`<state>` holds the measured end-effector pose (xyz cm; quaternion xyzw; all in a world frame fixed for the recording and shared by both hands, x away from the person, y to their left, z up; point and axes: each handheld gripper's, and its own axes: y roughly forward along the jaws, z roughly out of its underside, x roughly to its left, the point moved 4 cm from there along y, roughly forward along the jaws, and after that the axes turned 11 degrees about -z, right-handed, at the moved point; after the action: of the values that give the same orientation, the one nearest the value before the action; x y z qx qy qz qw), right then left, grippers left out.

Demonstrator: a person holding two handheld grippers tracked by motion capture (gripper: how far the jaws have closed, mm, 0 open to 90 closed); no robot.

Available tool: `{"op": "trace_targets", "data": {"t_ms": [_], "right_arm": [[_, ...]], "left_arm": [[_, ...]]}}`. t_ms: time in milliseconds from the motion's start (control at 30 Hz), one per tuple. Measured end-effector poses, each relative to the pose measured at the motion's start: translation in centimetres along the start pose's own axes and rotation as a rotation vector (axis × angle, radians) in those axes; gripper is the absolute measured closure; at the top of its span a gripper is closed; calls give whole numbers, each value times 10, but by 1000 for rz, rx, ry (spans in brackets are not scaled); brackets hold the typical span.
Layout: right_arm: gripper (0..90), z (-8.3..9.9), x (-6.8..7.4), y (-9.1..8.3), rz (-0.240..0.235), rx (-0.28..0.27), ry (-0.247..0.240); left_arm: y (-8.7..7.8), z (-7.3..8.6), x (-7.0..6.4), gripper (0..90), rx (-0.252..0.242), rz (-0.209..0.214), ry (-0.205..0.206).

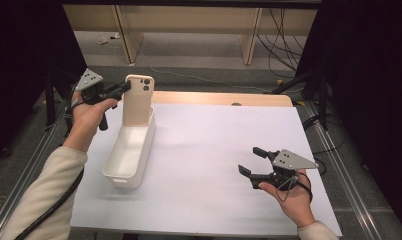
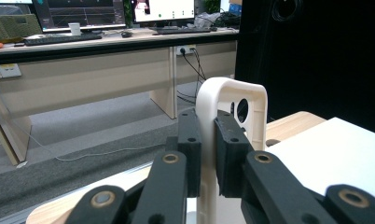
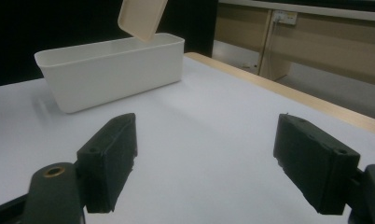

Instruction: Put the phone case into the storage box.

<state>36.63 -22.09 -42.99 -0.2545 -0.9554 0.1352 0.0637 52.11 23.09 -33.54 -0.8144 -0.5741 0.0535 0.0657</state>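
A cream phone case (image 1: 137, 100) with a camera cutout hangs upright over the far end of a white oblong bin (image 1: 130, 150). My left gripper (image 1: 123, 89) is shut on the case's upper left edge. In the left gripper view the two black pads (image 2: 188, 144) clamp the case's rim (image 2: 232, 100). The right gripper view has the case's lower end (image 3: 141, 16) just above the bin (image 3: 113, 70). My right gripper (image 1: 251, 161) rests open near the table's front right, nothing between its jaws (image 3: 206, 172).
A white sheet (image 1: 214, 160) covers the wooden table (image 1: 219, 98). Metal rails (image 1: 339, 165) run along both sides. Beyond the table are desks (image 2: 106, 60) with monitors and cables on the floor.
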Motion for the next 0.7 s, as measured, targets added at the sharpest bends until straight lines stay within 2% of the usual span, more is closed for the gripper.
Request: {"op": "trace_targets", "data": {"t_ms": [100,133,200,700], "right_arm": [[227,0,0,0,0,-3,-2],[227,0,-2,1,5,-11,-21],[227,0,-2,1,9,-16,-25],[227,1,-2,1,11,-21,-16]], "left_arm": [[1,-1,1,820,-4,-1,-1],[1,-1,1,820,-4,-1,0],[2,-2,1,820,-4,-2,1],[8,2,7,820,5,-11,-4]]}}
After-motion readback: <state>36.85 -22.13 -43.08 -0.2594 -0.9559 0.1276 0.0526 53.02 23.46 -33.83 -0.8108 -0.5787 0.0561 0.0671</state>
